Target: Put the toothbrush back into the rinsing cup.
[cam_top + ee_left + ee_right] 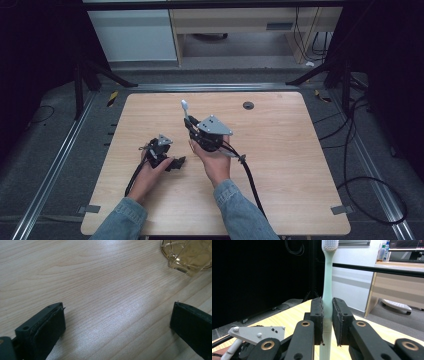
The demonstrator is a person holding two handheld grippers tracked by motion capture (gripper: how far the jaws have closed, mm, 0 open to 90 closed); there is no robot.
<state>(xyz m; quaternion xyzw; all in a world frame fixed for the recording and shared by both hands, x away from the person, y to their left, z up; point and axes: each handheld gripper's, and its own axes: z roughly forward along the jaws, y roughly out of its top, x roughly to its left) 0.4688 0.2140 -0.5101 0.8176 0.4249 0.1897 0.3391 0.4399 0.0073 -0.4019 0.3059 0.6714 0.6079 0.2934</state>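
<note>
The toothbrush [327,287], a pale green plastic one with white bristles at its top, is the thing being handled here. Going from left to right: on the left side of the light wooden surface [280,150], the left gripper [176,163] lies low in the person's left hand [150,172]. In the left gripper view its two black jaws stand wide apart, and there is just bare wood between them. They hold nothing. Far off in that view, at the top right corner, sits a clear yellow glass thing [188,253] with cut lines in it. I cannot tell what it is.

To the right, near the middle of the surface, the right hand [215,162] holds up the right gripper [191,125]. Its jaws are squeezed tight on the lower part of the handle. The toothbrush stands almost straight up, long way up and down, with its bristle end high above the gripper and tipped a little to the far side.

So the right hand has the toothbrush, and the left hand is just beside it with room to help. Nothing on the wood stands in the way. A small dark round hole [248,105] sits at the far edge.
</note>
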